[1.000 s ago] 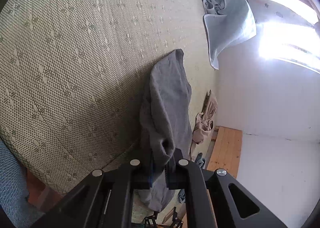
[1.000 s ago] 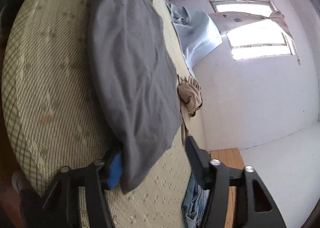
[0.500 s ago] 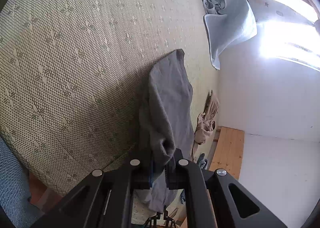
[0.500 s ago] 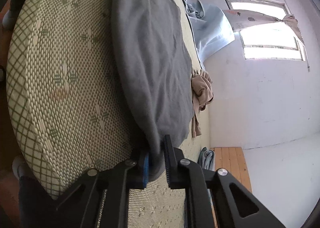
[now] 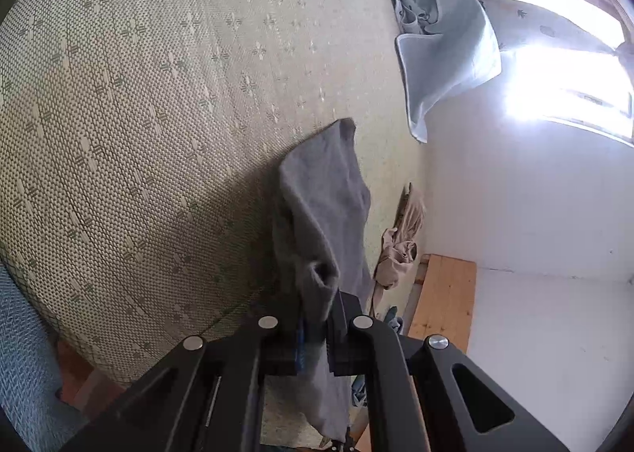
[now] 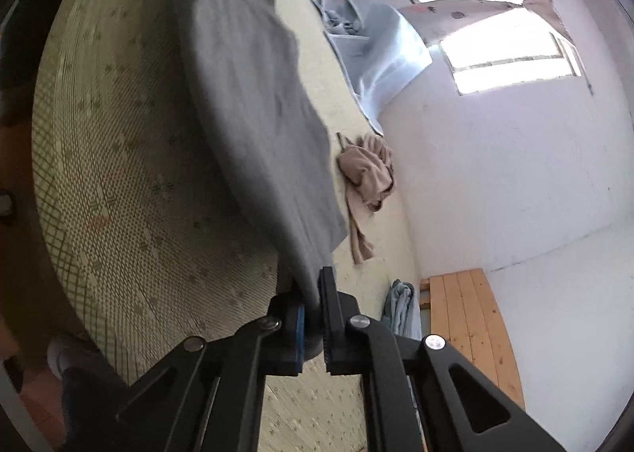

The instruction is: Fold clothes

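Both tongs pinch the soft grey garment (image 6: 257,107): left tongs (image 5: 315,337) clamped on a bunched edge, right tongs (image 6: 313,327) just closed on a corner, cloth draping over the woven patterned mat (image 5: 138,115).

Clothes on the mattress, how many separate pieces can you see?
3: grey garment held up by both claws, tan garment crumpled at the far edge, light blue cloth beyond. More may be hidden.

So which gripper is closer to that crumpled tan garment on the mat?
Probably the right. The right gripper, shut on the grey garment, has the tan garment just beyond its fingertips; from the left gripper it looks farther off.
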Action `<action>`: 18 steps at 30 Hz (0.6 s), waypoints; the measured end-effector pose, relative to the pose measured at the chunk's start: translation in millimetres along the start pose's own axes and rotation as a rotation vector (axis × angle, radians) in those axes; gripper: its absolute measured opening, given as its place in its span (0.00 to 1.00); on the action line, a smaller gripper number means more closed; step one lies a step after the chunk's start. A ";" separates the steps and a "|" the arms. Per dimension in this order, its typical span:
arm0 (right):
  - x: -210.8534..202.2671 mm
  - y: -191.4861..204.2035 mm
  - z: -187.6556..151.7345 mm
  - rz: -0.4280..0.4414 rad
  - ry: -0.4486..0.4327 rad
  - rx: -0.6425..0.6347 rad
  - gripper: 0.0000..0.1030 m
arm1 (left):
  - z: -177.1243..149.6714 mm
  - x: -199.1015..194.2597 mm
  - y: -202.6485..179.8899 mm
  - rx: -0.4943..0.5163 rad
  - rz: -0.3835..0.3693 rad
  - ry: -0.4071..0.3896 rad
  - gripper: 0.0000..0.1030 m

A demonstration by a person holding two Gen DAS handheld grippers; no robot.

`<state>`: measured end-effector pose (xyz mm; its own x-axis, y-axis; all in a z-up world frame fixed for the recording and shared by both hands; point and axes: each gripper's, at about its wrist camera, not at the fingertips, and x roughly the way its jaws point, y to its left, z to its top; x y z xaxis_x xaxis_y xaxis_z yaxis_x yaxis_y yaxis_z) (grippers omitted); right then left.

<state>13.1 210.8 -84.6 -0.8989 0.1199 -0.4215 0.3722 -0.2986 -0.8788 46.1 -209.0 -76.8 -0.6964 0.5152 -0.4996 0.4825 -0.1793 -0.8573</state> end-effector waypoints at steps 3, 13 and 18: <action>-15.4 -13.8 1.2 -0.020 -0.003 0.025 0.04 | -2.2 -10.8 -7.8 0.025 -0.024 0.005 0.06; -78.2 -94.1 18.3 -0.099 -0.050 0.098 0.04 | 12.6 -39.4 -114.3 0.121 -0.206 -0.012 0.05; -125.4 -142.0 27.8 -0.098 -0.065 0.130 0.04 | 2.9 -135.1 -146.9 0.166 -0.249 -0.044 0.05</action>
<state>66.5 211.8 99.3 -0.9440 0.0937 -0.3162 0.2530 -0.4094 -0.8766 67.7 -254.7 116.3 -0.8064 0.5245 -0.2733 0.2033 -0.1882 -0.9609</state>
